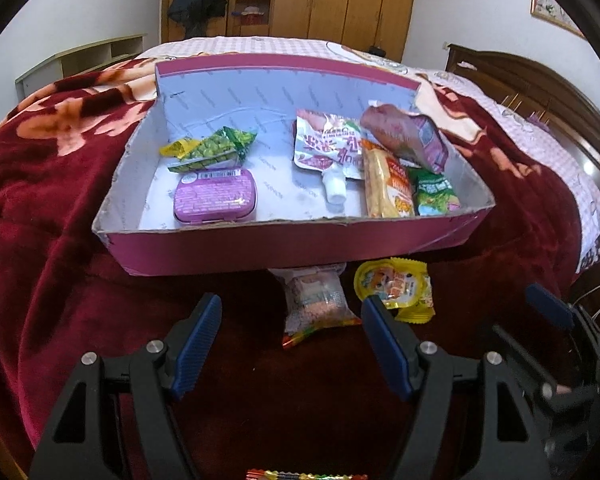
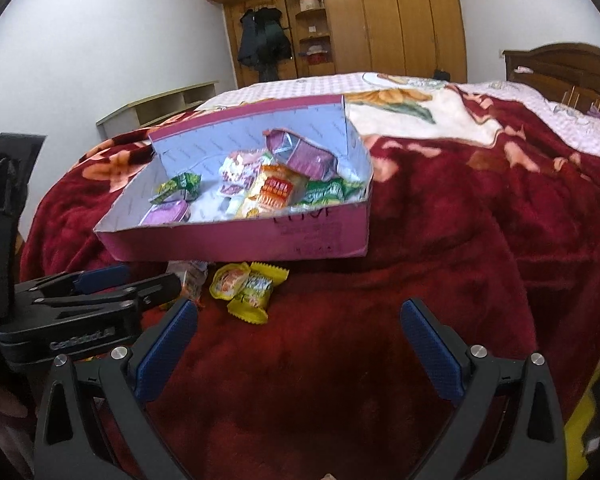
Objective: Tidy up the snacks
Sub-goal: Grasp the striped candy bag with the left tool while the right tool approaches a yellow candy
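Left hand-held gripper (image 1: 292, 320) gapes before crinkled clear snack packet (image 1: 316, 304).

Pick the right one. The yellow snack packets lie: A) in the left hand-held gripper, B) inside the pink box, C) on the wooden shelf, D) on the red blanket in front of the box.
D: the yellow snack packets rest on the red blanket, just outside the pink box near its front wall.
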Demonstrator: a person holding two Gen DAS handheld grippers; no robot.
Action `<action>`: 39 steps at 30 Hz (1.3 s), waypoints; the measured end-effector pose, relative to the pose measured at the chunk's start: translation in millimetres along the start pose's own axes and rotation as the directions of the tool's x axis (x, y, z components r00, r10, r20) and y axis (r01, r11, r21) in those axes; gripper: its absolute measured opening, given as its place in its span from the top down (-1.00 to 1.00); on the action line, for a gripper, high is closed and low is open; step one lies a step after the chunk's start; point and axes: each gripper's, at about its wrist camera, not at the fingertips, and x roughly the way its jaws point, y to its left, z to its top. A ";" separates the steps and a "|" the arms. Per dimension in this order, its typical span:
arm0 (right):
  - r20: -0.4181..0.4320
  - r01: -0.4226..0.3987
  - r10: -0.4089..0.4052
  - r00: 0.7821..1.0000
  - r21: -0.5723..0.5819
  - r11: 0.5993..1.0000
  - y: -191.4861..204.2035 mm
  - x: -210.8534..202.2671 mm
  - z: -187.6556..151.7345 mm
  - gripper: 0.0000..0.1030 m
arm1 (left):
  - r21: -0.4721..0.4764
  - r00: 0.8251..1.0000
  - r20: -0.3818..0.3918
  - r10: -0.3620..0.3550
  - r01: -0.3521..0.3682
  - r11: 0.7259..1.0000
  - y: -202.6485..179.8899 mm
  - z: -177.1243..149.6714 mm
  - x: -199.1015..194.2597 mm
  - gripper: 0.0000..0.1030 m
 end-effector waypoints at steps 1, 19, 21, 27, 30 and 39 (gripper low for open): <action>-0.007 -0.011 0.011 1.000 0.006 1.000 -0.8 1.3 -1.6 -1.00 | 0.003 1.000 -0.001 0.007 -0.007 1.000 -1.6 0.9 1.6 -0.47; -0.028 -0.084 0.085 0.996 0.036 0.996 -8.0 7.0 -14.6 -1.00 | 0.021 0.998 -0.056 0.015 -0.014 1.000 -14.9 1.4 31.7 0.17; -0.033 -0.085 0.086 0.996 0.037 0.996 -8.2 8.3 -14.9 -1.00 | 0.036 0.999 -0.047 0.023 -0.021 0.999 -17.4 0.5 30.3 0.19; -0.041 -0.086 0.087 0.995 0.034 0.996 -8.2 10.5 -15.8 -1.00 | 0.037 0.999 -0.025 0.021 -0.020 0.999 -15.8 -1.2 20.5 0.27; -0.052 -0.080 0.082 0.995 0.028 0.996 -7.2 12.5 -16.2 -1.00 | 0.015 1.000 -0.004 0.018 -0.018 1.000 -7.0 -2.3 9.5 0.28; -0.061 -0.060 0.060 0.996 0.009 0.998 -3.4 13.3 -17.7 -1.00 | -0.034 0.996 0.058 0.064 -0.062 0.997 26.6 -7.7 -15.7 0.28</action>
